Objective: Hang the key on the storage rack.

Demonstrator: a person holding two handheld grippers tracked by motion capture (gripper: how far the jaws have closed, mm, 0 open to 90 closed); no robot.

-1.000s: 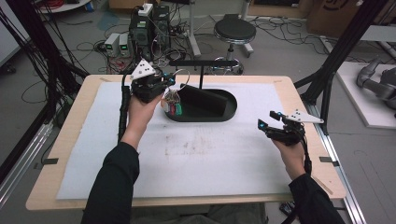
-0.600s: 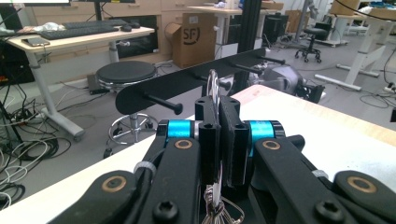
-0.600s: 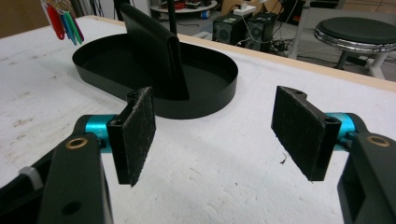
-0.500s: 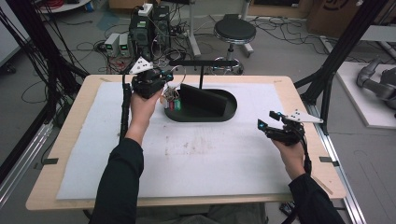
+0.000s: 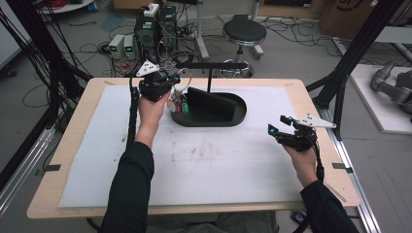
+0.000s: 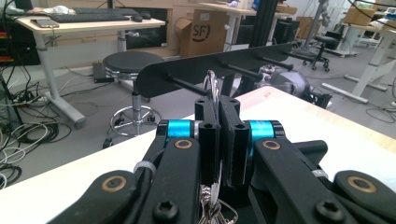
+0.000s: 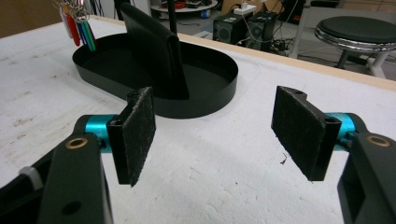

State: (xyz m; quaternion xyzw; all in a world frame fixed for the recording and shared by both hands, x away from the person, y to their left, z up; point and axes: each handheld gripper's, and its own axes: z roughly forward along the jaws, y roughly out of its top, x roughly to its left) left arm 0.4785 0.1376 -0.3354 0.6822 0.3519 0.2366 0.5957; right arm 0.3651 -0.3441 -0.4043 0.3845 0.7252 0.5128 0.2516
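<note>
- The left gripper is hovering at the far left of the table, just above the left end of the black oval tray, and its jaws are standing pinched almost together.
- Between those jaws it is clamping a metal key ring; in the left gripper view the wire loop is poking up above the pads and more ring metal is showing below them.
- From that ring a bunch of key tags is hanging down, red, green and white ones, dangling right at the tray's left rim; whether they are touching the rim I cannot tell.
- In the right gripper view the same tags are showing at the far left, hanging over the tray's edge.
- Ahead of the left gripper the black hook rail is stretching across, its pegs pointing toward the gripper, and the ring is sitting just in front of one peg.
- The rail is standing on a post rising at the tray's far side, and a black upright panel is standing in the tray.
- The right gripper is waiting well apart, near the right edge of the white mat, jaws spread wide.
- Its fingers are gripping nothing, with only bare mat between them.
</note>
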